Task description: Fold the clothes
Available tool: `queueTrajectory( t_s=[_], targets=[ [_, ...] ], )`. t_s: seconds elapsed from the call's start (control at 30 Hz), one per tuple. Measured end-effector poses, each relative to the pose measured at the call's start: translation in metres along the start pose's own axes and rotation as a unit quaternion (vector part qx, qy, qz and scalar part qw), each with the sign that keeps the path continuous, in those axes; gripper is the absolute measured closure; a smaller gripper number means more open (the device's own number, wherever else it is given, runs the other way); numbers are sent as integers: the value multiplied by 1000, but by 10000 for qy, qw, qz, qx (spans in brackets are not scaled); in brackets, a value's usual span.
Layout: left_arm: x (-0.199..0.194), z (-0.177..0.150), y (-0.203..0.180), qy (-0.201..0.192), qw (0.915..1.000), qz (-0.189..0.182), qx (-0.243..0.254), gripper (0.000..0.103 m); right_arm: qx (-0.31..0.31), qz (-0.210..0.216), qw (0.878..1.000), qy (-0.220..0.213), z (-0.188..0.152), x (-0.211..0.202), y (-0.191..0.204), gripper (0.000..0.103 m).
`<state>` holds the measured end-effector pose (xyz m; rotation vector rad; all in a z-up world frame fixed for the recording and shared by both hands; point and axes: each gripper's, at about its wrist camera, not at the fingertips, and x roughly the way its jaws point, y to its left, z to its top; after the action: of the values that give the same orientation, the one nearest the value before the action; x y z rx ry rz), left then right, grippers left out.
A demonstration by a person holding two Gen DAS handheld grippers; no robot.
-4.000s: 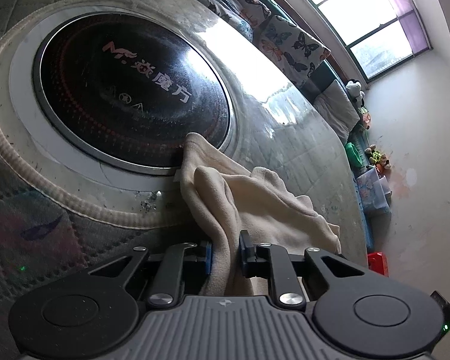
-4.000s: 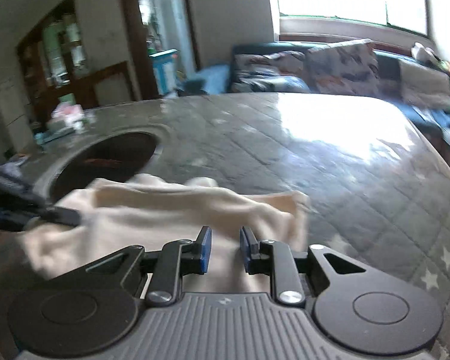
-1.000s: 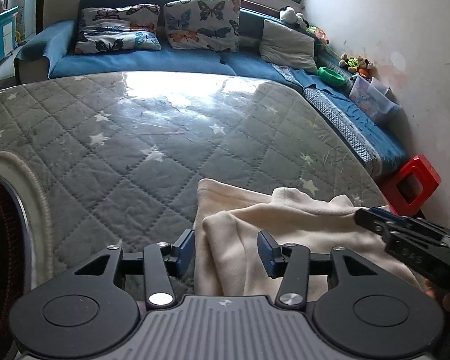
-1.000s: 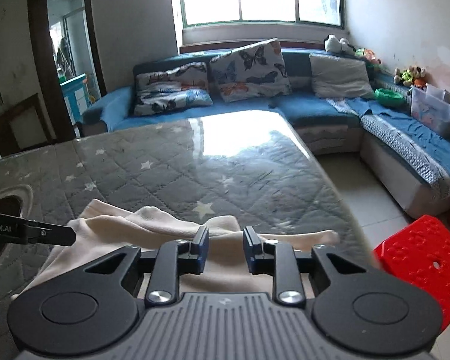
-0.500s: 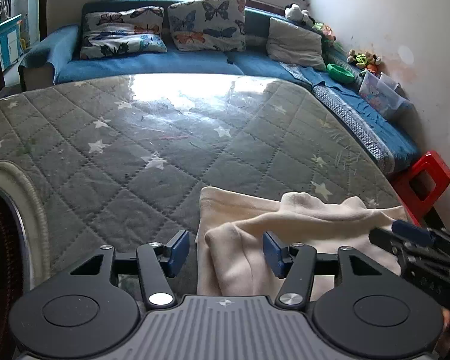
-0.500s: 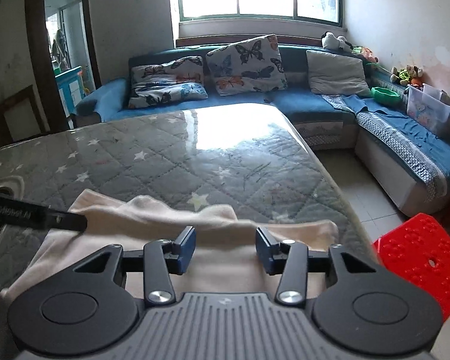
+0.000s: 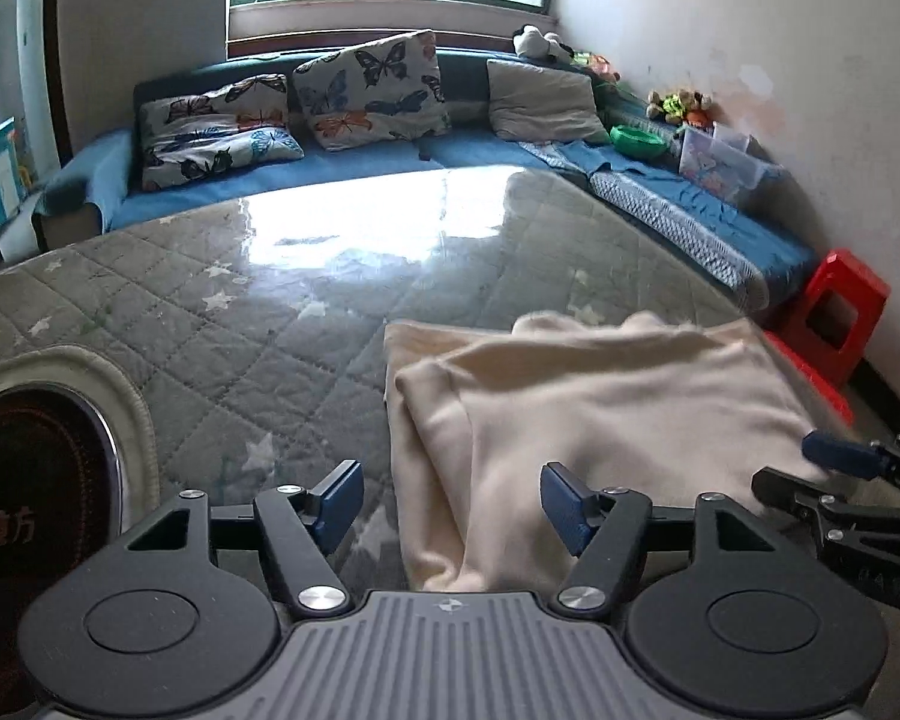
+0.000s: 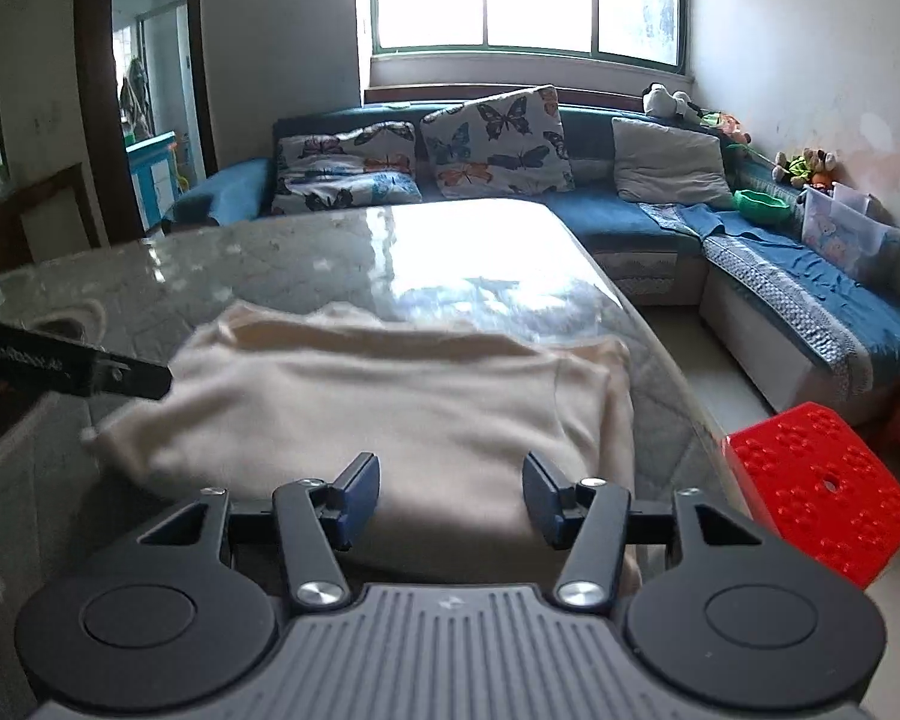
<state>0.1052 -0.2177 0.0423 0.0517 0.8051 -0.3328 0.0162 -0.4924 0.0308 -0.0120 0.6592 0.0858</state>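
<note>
The folded cream knit garment is released cleanly — both the left gripper and the right gripper are opening, pads clear of cloth — and should be lifted away without snagging.

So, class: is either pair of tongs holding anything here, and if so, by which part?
Nothing is held. The left tongs and right tongs are opening, clear of the cream garment lying folded on the table.

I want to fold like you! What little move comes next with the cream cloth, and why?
Probably draw both tools back clear of the cream garment. It already lies doubled on the quilted table. The left tool and right tool are opening, their pads off the cloth, so nothing is held.
</note>
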Motion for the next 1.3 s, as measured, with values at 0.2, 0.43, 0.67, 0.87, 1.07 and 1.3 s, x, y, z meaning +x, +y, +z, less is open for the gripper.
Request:
queueTrajectory(
  t_s=[0.2,0.43,0.67,0.87,1.07,1.3],
  targets=[
    [1,-10,9,8,10000,36,-83,30,-259,-68,9996,-48,-1,-4,4,50],
    [1,-17,12,66,9999,80,-108,27,-191,210,9996,-76,-2,-1,19,49],
    [-9,-22,14,40,9998,50,-172,21,-185,158,9996,-142,-4,-9,21,38],
    [-27,-30,12,-117,9997,72,-193,3,-98,102,9997,-190,-8,-19,23,25],
    [-44,-41,13,-198,9996,68,-172,0,-24,54,9997,-239,-16,-32,29,9],
    [-63,-58,14,-263,9994,138,-154,0,88,9,9997,-218,-24,-46,34,0]
  ],
)
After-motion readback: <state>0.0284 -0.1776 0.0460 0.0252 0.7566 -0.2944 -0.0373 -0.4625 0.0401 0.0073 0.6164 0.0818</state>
